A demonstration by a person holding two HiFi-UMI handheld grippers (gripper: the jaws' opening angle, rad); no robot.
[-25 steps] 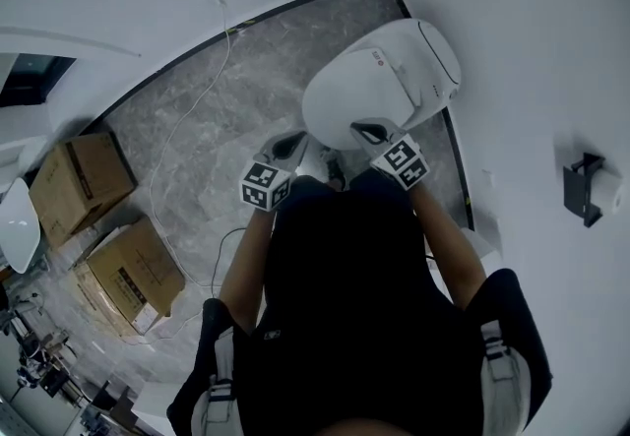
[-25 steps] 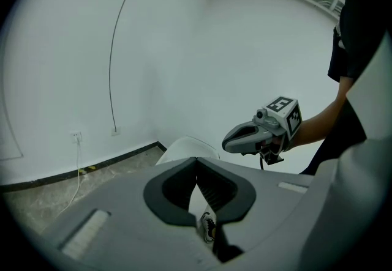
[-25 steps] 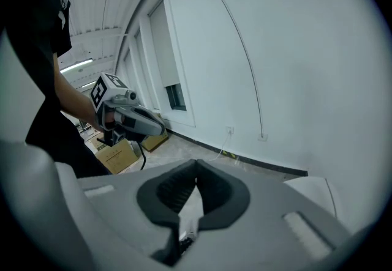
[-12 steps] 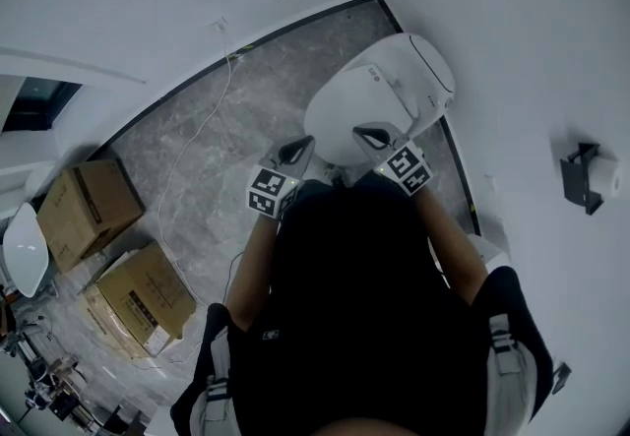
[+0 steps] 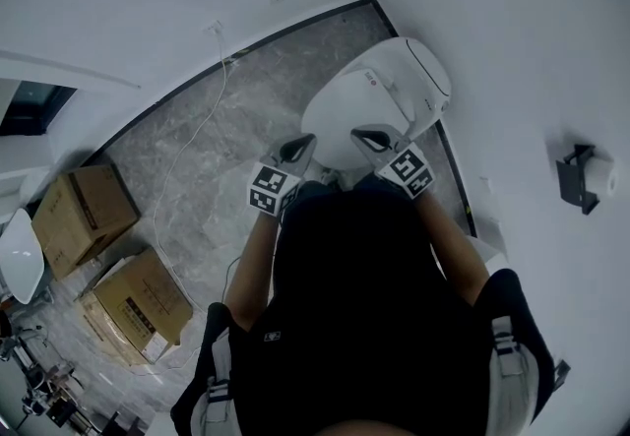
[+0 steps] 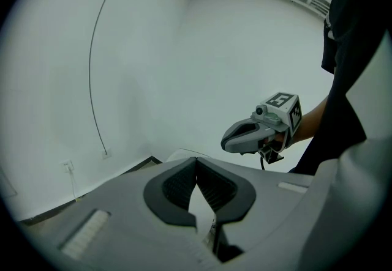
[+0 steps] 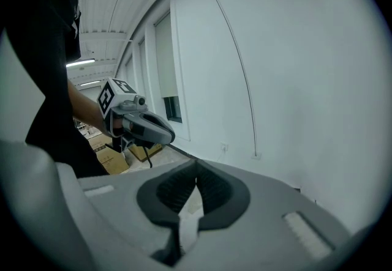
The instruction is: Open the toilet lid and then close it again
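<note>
While the toilet lid (image 5: 369,94) lies down flat over the bowl, the left claw (image 5: 303,143) and right claw (image 5: 366,137) hang side by side near its front edge, each pressed together and pinching nothing. That fits a lid waiting to be raised or one lowered again. Either way, the smooth, rounded lid probably suits gentle, even handling at its front rim.
</note>
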